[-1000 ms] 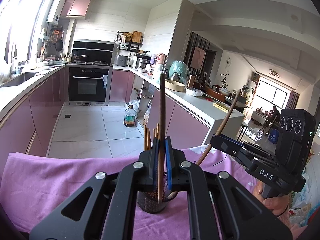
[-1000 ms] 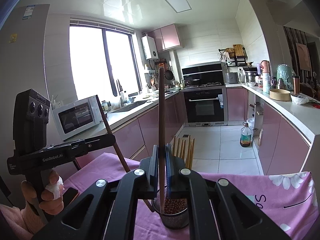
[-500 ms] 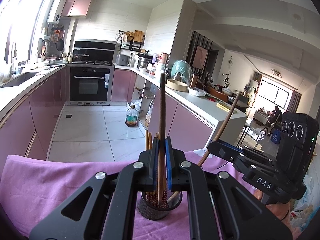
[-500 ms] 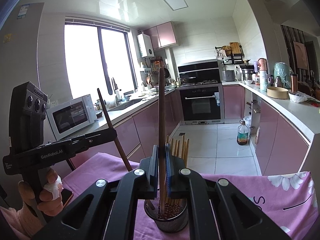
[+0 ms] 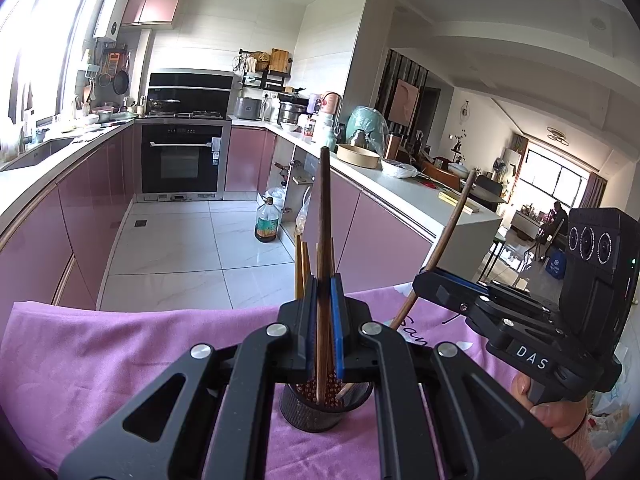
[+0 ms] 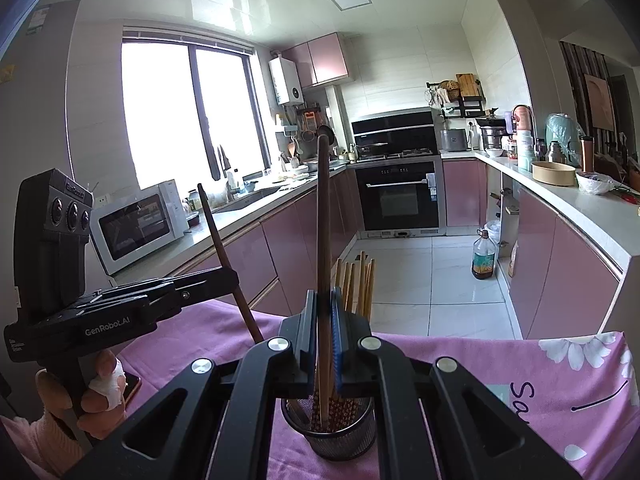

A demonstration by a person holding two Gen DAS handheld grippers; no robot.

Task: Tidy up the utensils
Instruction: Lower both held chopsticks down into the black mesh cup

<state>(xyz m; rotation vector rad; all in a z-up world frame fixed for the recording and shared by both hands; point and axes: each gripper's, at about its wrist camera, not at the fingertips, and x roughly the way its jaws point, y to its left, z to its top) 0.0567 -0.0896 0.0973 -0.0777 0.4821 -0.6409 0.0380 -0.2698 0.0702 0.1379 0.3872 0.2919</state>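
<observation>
A black mesh utensil holder [image 5: 314,408] [image 6: 334,434] stands on the pink cloth with several wooden chopsticks [image 6: 356,282] in it. My left gripper [image 5: 323,320] is shut on a dark wooden utensil [image 5: 323,216], held upright, its lower end inside the holder. My right gripper [image 6: 323,334] is shut on another dark wooden utensil [image 6: 323,216], also upright with its lower end in the holder. Each gripper shows in the other's view, the right one [image 5: 424,282] and the left one [image 6: 228,276], each gripping its stick at a slant.
The pink tablecloth [image 5: 120,344] [image 6: 560,376] covers the table; its far edge drops to the tiled kitchen floor. A phone [image 6: 130,384] lies on the cloth by the left hand. Counters, oven and an oil bottle [image 5: 266,222] stand beyond.
Both grippers have lowered with their utensils, so the stick ends now reach into the holder. The holder sits higher in both views than a second ago.
</observation>
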